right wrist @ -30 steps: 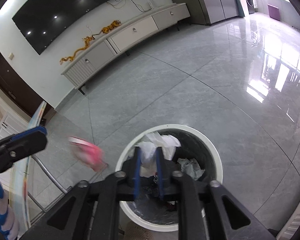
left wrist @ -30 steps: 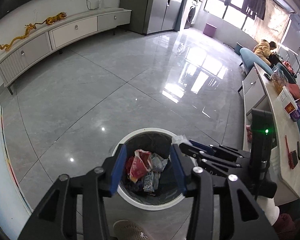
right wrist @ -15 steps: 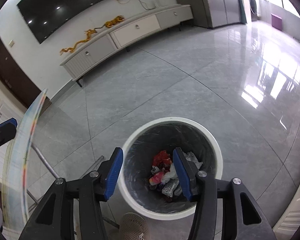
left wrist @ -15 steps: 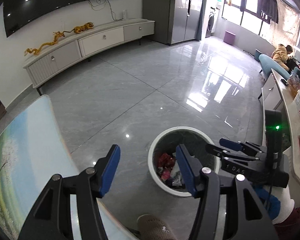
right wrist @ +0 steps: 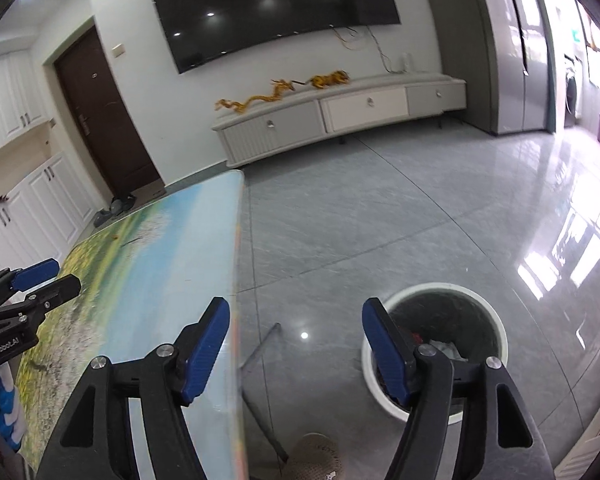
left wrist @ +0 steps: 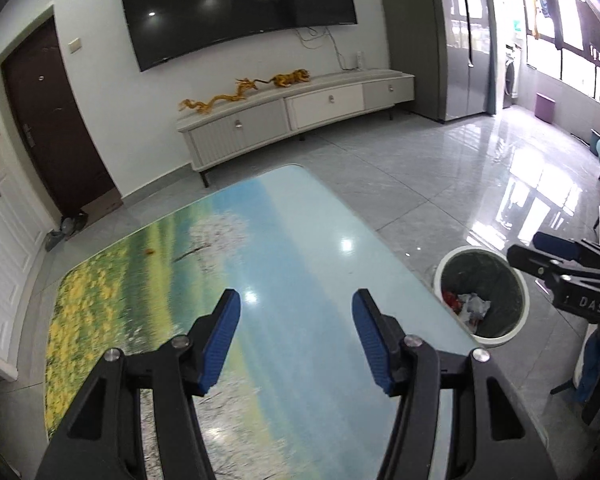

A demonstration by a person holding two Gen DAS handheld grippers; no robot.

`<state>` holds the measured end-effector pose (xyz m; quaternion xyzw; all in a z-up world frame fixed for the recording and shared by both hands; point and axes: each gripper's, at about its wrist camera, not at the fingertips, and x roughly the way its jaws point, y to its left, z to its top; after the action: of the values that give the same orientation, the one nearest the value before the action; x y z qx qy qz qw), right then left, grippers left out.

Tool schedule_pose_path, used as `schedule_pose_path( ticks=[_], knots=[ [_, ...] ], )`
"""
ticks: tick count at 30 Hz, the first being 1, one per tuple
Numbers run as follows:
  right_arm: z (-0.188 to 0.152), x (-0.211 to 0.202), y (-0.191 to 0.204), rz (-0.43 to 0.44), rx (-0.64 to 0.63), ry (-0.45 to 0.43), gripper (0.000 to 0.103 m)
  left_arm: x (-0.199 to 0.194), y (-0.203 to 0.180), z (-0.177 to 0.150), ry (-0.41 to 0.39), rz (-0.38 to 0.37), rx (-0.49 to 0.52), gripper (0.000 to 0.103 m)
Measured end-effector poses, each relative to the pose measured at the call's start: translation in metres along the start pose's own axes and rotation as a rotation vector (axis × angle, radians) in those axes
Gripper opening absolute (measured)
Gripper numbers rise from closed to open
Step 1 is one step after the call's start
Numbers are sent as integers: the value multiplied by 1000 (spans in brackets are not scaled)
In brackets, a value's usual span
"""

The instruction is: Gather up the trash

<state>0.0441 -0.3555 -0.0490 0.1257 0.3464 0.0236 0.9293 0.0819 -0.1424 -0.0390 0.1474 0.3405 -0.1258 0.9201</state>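
My left gripper (left wrist: 296, 336) is open and empty above a glass table (left wrist: 260, 240) printed with a meadow and sky. A small orange scrap (left wrist: 149, 251) lies on the table's far left part. The white-rimmed trash bin (left wrist: 516, 322) stands on the floor to the table's right, with red and white wrappers (left wrist: 470, 304) inside. My right gripper (right wrist: 296, 344) hangs over the floor between the table edge (right wrist: 236, 240) and the bin (right wrist: 440, 288); its jaws are opening with nothing between them. Each gripper shows in the other's view: the right gripper (left wrist: 560, 256), the left gripper (right wrist: 32, 280).
A long white TV cabinet (left wrist: 300, 116) with gold dragon figures stands by the far wall under a dark screen. A brown door (left wrist: 48, 120) is at the left. The table's metal leg (right wrist: 260, 356) and a slipper (right wrist: 316, 456) are near the bin. The tiled floor (right wrist: 380, 208) is glossy.
Both grippers swung up and left, away from over the bin, toward the table. The right gripper let its white paper drop into the bin and its jaws spread wider.
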Motion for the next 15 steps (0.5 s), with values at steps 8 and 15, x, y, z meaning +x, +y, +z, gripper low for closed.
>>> schedule_pose_path(
  ticks=[8,15],
  knots=[
    [-10,-19,70,9,-91,-45,80,-57,66,-34,-92,139,-144,75],
    [-21,-35,107,3,-137,-85,95,-102,89,-61,-164,238,-217,95]
  ],
)
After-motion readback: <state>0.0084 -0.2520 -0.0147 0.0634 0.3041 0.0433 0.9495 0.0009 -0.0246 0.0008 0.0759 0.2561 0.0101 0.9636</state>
